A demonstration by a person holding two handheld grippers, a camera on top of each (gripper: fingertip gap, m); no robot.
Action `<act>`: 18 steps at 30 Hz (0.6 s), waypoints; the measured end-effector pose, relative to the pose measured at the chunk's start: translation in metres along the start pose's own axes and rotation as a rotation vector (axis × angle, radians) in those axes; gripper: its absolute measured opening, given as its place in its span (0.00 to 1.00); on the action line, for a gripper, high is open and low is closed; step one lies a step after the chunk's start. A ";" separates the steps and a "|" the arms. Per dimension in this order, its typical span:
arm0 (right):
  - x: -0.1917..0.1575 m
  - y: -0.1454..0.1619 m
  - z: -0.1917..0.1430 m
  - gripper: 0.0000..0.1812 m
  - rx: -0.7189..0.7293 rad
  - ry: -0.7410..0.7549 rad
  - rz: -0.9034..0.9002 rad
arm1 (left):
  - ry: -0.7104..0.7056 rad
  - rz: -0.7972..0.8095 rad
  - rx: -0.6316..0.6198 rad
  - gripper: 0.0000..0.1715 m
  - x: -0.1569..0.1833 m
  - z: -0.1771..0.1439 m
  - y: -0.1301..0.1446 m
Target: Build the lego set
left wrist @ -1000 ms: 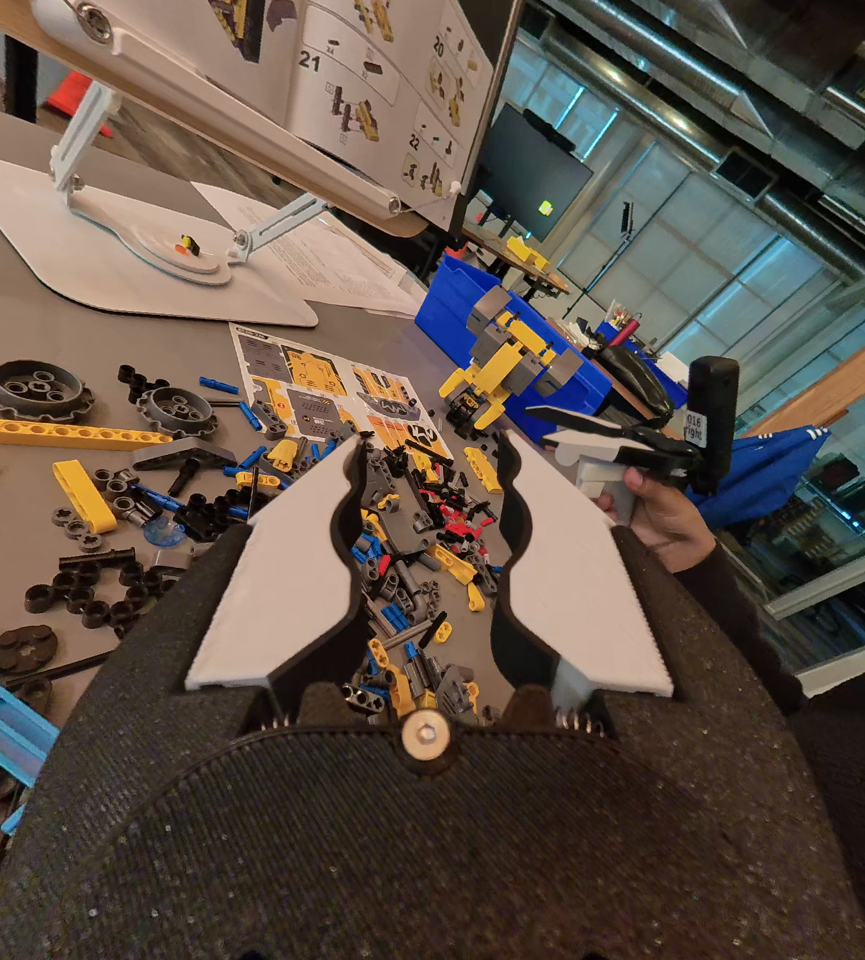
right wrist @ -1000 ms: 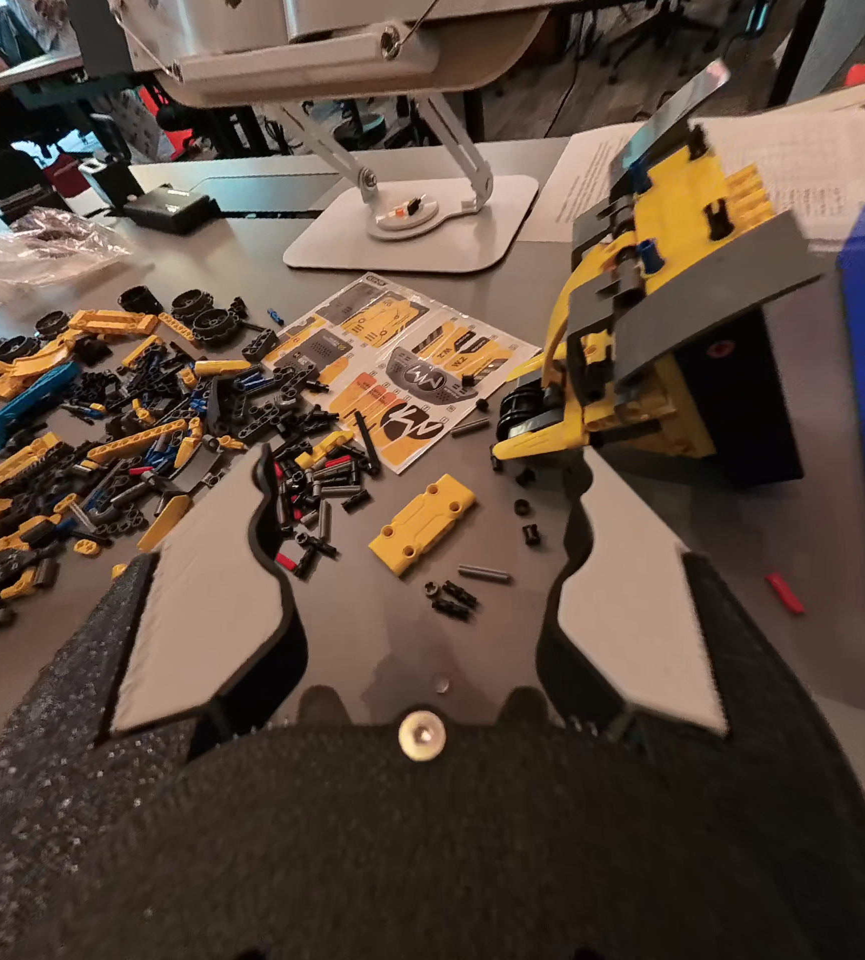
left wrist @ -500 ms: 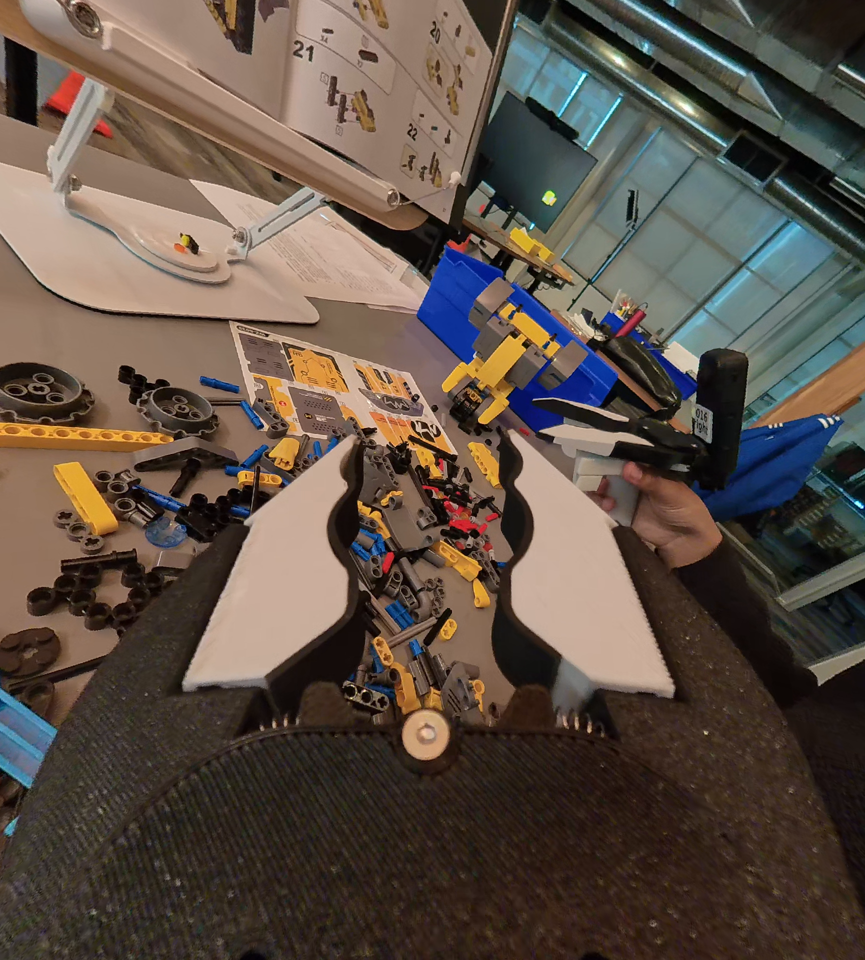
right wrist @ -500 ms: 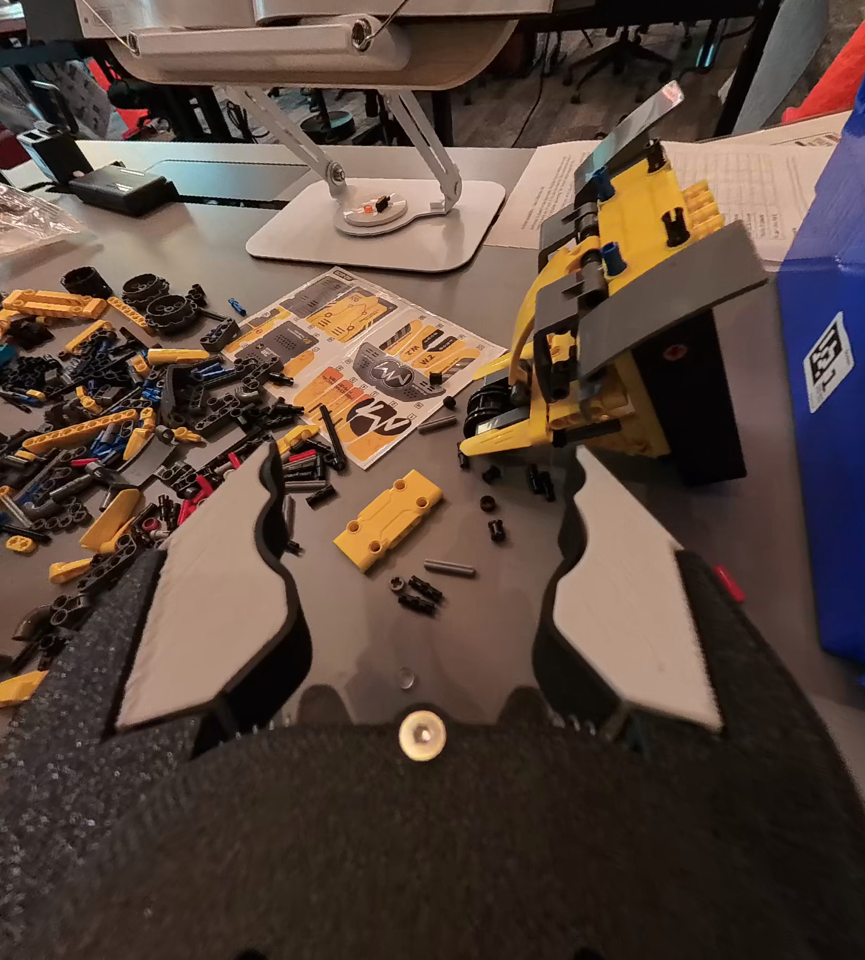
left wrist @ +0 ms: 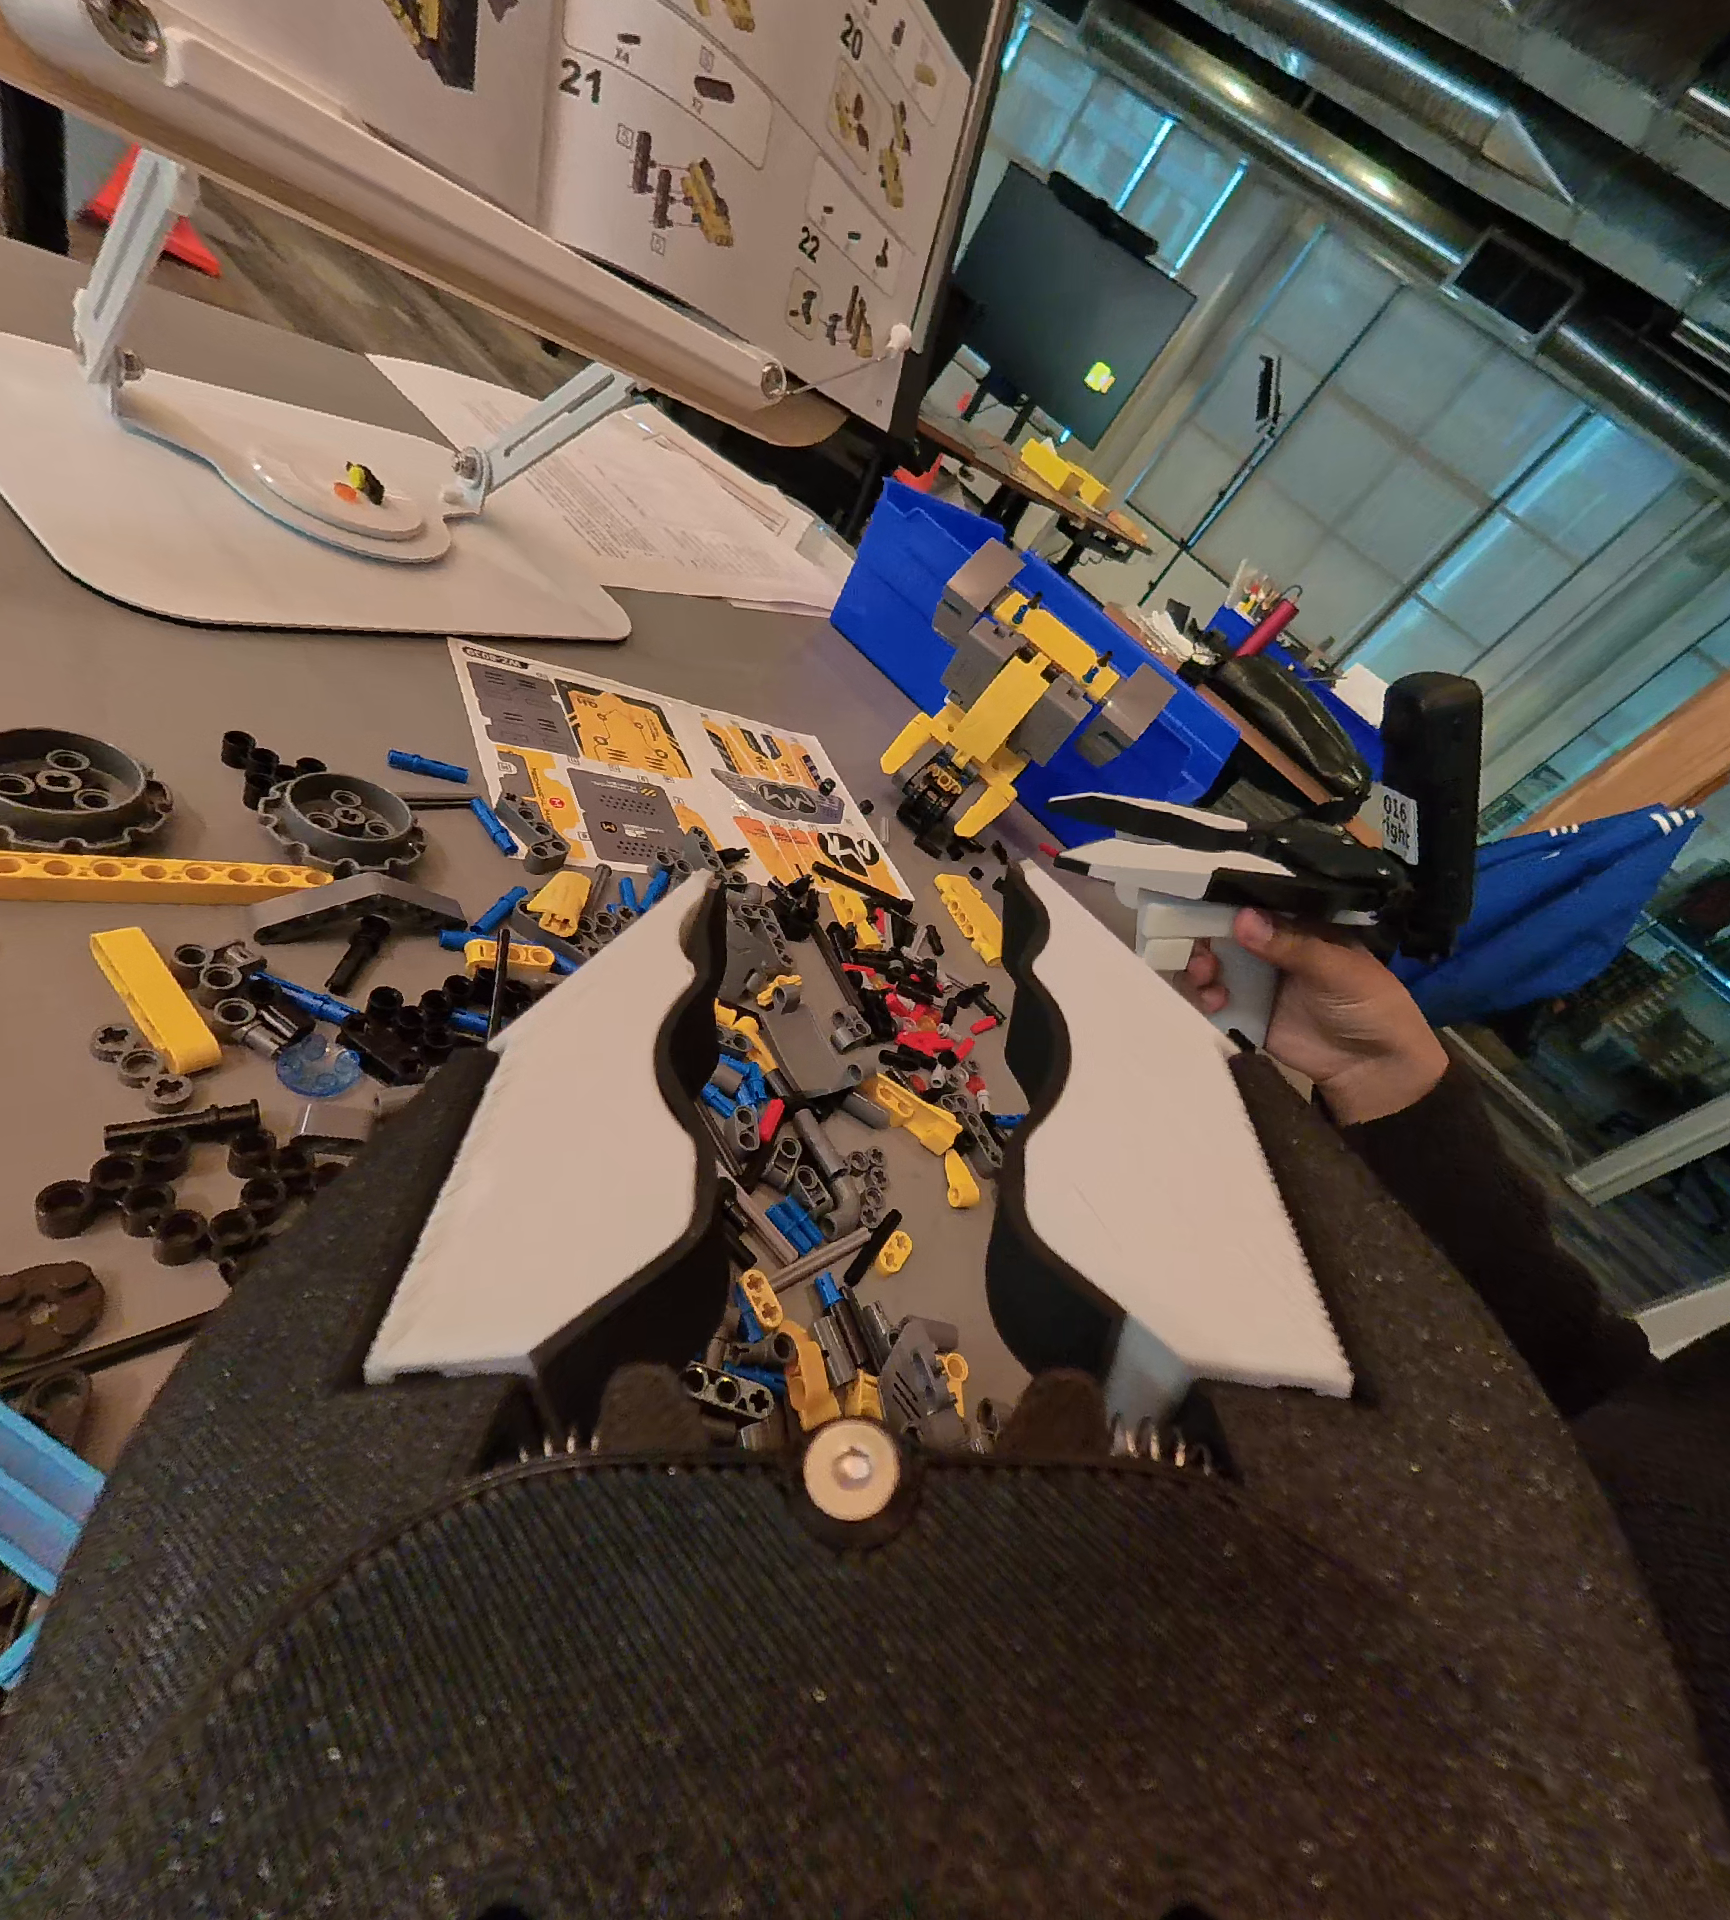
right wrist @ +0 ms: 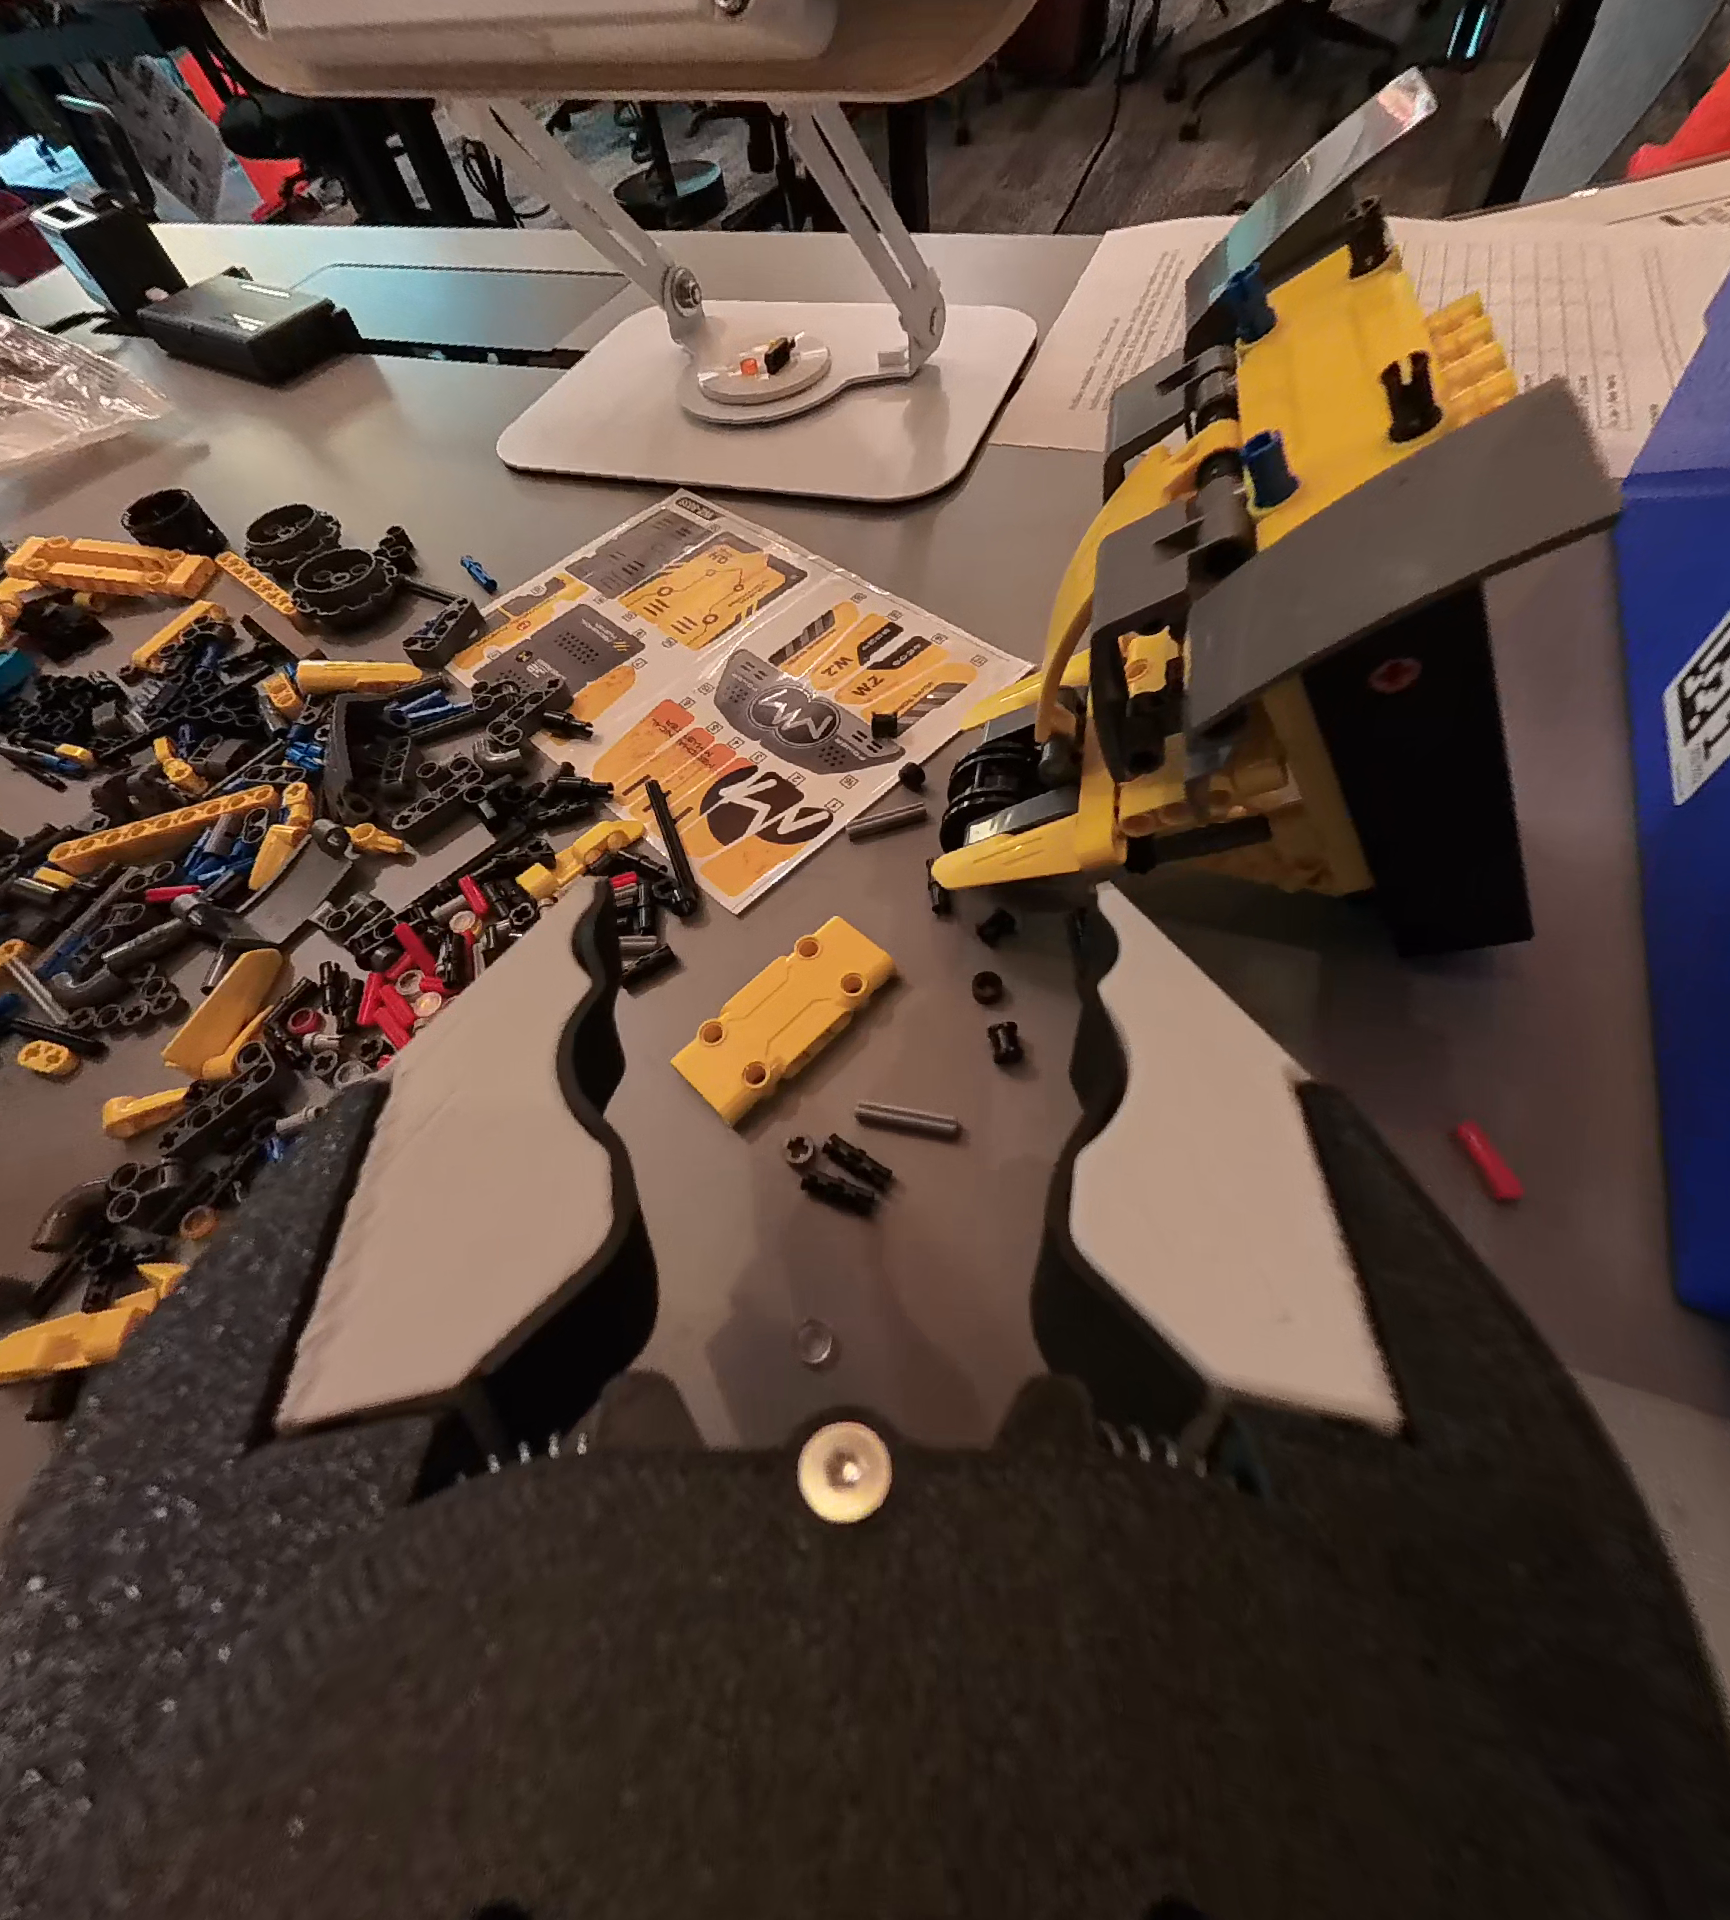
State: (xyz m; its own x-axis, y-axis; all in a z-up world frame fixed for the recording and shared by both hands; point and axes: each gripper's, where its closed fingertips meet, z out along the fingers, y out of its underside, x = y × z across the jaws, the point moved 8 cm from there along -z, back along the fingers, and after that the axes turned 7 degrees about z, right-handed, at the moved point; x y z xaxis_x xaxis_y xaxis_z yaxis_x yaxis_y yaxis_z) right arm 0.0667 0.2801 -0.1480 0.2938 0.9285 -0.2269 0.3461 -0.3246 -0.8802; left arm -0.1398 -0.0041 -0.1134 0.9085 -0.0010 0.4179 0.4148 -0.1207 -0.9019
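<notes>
A half-built yellow and grey lego model (right wrist: pixel 1256 644) leans on a black block by the blue bin; it also shows in the left wrist view (left wrist: pixel 1017 696). Many loose lego parts (left wrist: pixel 819 1049) lie on the grey table. My left gripper (left wrist: pixel 856 883) is open and empty above this pile. My right gripper (right wrist: pixel 845 914) is open and empty above a flat yellow panel (right wrist: pixel 783 1018), black pins (right wrist: pixel 845 1174) and a grey axle (right wrist: pixel 908 1120). The right gripper also shows in the left wrist view (left wrist: pixel 1131 842), held by a hand.
A sticker sheet (right wrist: pixel 736 686) lies in the middle of the table. A white stand (right wrist: pixel 767 416) holds the instruction booklet (left wrist: pixel 736 156). A blue bin (right wrist: pixel 1723 831) stands at the right. Black wheels (left wrist: pixel 50 774) and yellow beams (left wrist: pixel 113 875) lie at the left. A red pin (right wrist: pixel 1486 1161) lies near the bin.
My right gripper has moved right and a little closer to the model and the yellow panel. My left gripper has barely moved above the pile. Both stay open.
</notes>
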 end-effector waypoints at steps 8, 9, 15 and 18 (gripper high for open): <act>0.011 0.002 -0.002 0.30 -0.029 0.042 0.053 | -0.003 -0.001 -0.002 0.29 0.000 0.000 0.000; 0.012 0.003 -0.003 0.27 -0.040 0.032 0.073 | -0.004 -0.001 -0.002 0.29 0.000 0.000 0.000; 0.005 0.013 0.003 0.01 -0.158 0.007 -0.006 | -0.005 0.001 -0.009 0.29 0.000 0.001 0.002; 0.000 0.017 0.007 0.00 -0.199 -0.001 -0.054 | -0.004 -0.002 -0.011 0.29 0.000 0.002 0.002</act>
State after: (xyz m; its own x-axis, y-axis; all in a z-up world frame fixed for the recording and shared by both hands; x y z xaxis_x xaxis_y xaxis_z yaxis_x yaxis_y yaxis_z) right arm 0.0668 0.2757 -0.1658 0.2693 0.9456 -0.1822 0.5309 -0.3037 -0.7912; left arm -0.1392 -0.0028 -0.1156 0.9080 0.0033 0.4189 0.4157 -0.1315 -0.8999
